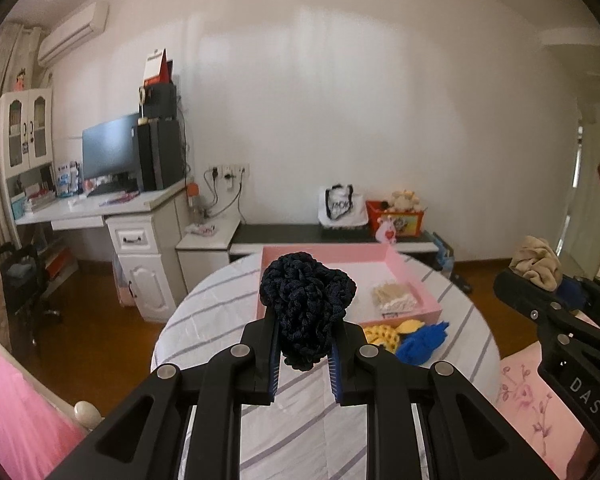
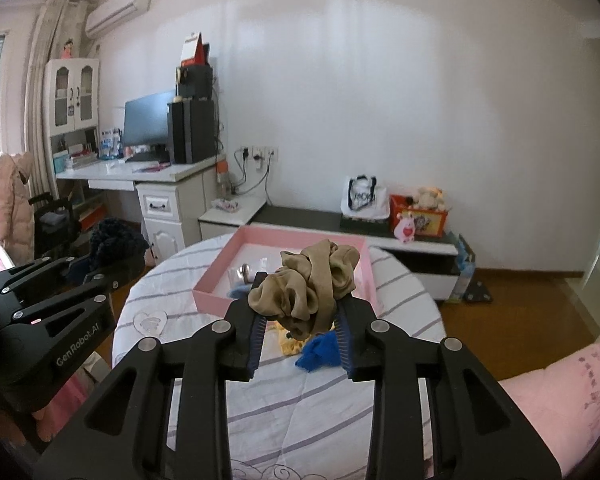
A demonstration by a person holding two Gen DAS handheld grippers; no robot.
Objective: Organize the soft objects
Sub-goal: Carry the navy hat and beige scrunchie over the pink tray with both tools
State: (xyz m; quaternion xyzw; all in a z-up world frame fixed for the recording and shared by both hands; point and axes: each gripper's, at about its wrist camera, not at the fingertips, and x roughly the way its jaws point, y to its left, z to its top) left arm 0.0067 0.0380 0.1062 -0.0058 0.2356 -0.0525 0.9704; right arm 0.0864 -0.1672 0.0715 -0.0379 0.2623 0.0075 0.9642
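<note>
My left gripper is shut on a dark navy knitted scrunchie, held above the round table with the striped cloth. My right gripper is shut on a tan satin scrunchie. Each gripper shows at the edge of the other's view: the right one beside the table, the left one at the left. A pink tray lies ahead of both and holds a cream knitted piece. In front of the tray lie a yellow soft item and a blue one.
A white desk with a monitor stands at the left wall. A low dark bench along the back wall carries a white bag and a red toy box. Pink bedding lies at the right, near the table's edge.
</note>
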